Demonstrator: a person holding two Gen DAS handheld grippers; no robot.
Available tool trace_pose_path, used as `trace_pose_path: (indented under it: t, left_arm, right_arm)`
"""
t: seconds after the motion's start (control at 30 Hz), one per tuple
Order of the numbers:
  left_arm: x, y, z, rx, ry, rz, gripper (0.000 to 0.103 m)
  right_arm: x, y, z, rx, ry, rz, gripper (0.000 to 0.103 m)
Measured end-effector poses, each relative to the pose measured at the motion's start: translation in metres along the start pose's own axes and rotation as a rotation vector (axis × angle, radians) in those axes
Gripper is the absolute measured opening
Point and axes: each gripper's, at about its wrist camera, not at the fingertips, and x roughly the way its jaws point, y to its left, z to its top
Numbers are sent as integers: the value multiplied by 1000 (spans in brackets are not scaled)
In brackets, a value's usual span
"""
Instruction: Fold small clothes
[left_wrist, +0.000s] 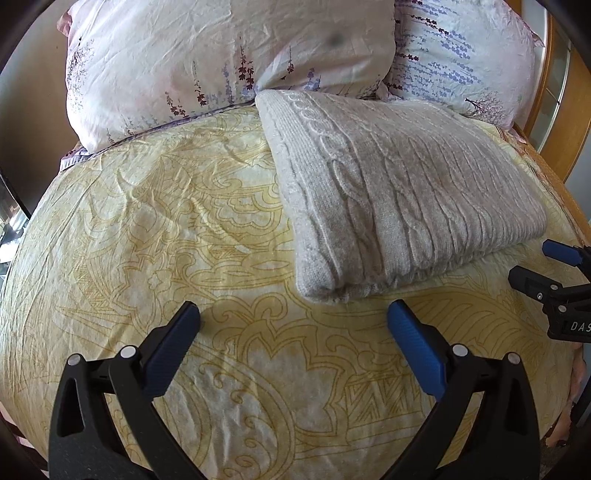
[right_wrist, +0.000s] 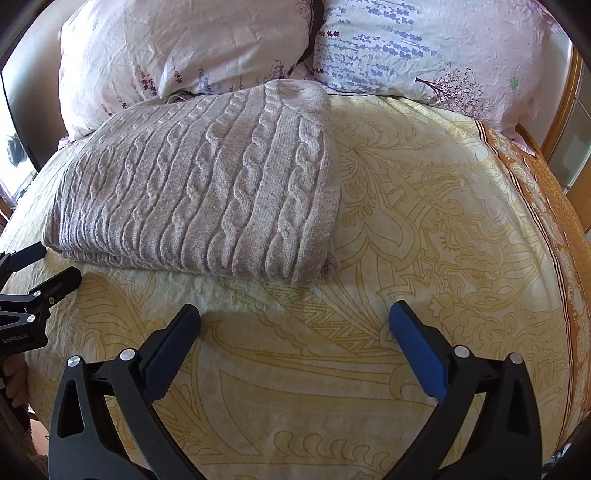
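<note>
A grey cable-knit sweater lies folded into a thick rectangle on the yellow patterned bedspread. In the left wrist view my left gripper stands open just short of the sweater's near corner, nothing between its blue pads. The right gripper shows at the right edge there, beside the sweater's right end. In the right wrist view the sweater fills the upper left, and my right gripper is open over bare bedspread below the fold's right corner. The left gripper pokes in at the left edge.
Two floral pillows lean at the head of the bed behind the sweater. An orange border runs along the bedspread's right side, with a wooden bed frame beyond. A hand shows at the lower left.
</note>
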Motion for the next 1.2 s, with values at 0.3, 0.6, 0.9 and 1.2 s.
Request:
trace_pose_path:
  t: [0.3, 0.6, 0.9, 1.2]
  left_arm:
    - [0, 0, 0, -2, 1, 3, 101]
    - [0, -1, 1, -15, 11, 17, 101]
    - [0, -1, 1, -16, 13, 17, 101]
    - [0, -1, 1, -17, 14, 18, 101]
  right_arm:
    - [-1, 1, -2, 48, 10, -30, 102]
    - [-3, 0, -7, 99, 7, -65, 102]
    - [-4, 0, -10, 94, -24, -63, 102]
    - [-4, 0, -10, 94, -23, -63, 102]
